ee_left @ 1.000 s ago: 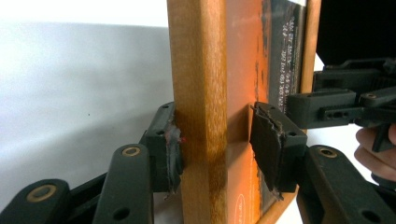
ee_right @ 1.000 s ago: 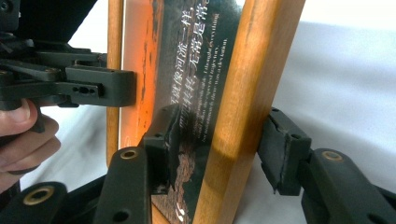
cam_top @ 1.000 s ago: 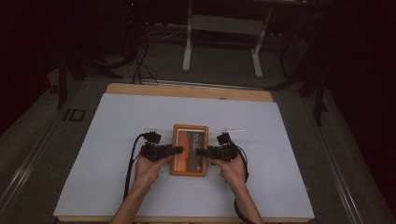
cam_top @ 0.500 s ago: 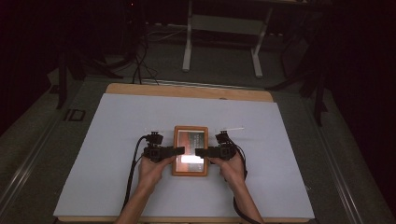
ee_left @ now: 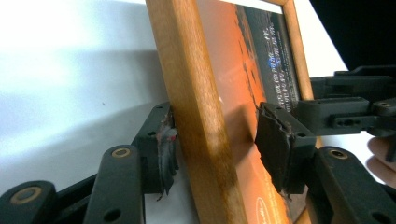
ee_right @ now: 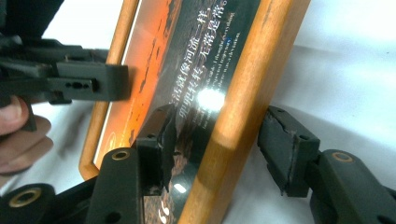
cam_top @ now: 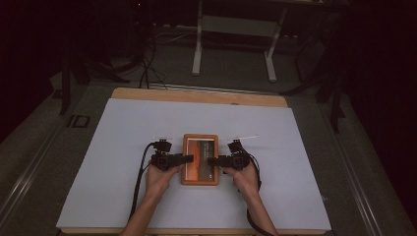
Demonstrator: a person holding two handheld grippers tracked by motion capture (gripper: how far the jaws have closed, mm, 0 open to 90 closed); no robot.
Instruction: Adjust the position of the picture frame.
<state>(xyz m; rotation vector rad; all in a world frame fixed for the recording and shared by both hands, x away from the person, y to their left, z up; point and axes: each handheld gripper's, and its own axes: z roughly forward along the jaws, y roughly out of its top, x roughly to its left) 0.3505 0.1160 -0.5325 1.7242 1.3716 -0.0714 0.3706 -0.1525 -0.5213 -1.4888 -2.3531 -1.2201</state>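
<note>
While the wooden picture frame [cam_top: 200, 159] lies flat near the middle of the white table [cam_top: 113, 147], I straddle its left rail with my left gripper [cam_top: 183, 159], whose jaws have just been opening and stand off the wood. My right gripper [cam_top: 212, 160] straddles the right rail, its jaws just eased closer yet released, a gap on both sides.

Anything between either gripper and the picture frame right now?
Nothing visible. The left gripper straddles one side rail of the picture frame, the right gripper the opposite rail. Both sets of jaws stand slightly off the wood, not pressing; the left jaws have just been opening. Only white table cover lies around the frame.
</note>
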